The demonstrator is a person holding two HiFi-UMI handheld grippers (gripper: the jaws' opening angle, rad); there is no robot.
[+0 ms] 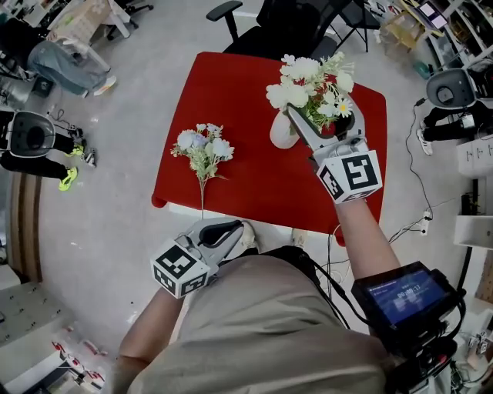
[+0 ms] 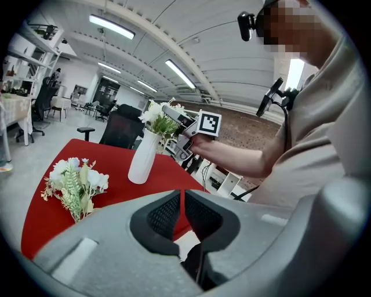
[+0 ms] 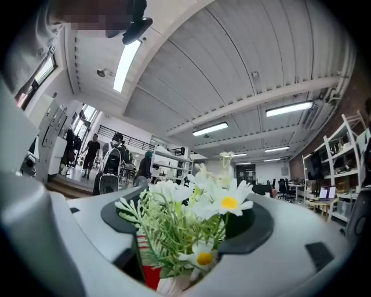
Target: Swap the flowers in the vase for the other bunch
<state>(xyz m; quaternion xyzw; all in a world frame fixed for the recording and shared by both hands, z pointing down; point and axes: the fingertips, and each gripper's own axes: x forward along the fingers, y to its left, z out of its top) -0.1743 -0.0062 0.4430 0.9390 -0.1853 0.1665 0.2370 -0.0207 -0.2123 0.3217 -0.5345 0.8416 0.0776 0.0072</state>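
Observation:
A white vase (image 1: 281, 131) stands at the back right of the red table (image 1: 254, 192) and holds a bunch of white daisies with green leaves (image 1: 312, 85). My right gripper (image 1: 323, 117) reaches level over the vase. Its jaws stand wide on either side of the daisy bunch (image 3: 197, 214) and do not press on it. The other bunch (image 1: 204, 150), pale blue and white, lies flat on the table's left part, stem toward me. My left gripper (image 1: 237, 231) is shut and empty at the table's front edge. The left gripper view shows the lying bunch (image 2: 75, 183) and the vase (image 2: 142, 156).
A black office chair (image 1: 285, 23) stands behind the table. Grey floor surrounds the table, with machines at the far left (image 1: 31, 138) and the far right (image 1: 454, 92). A device with a lit screen (image 1: 404, 296) is strapped to the person's right forearm.

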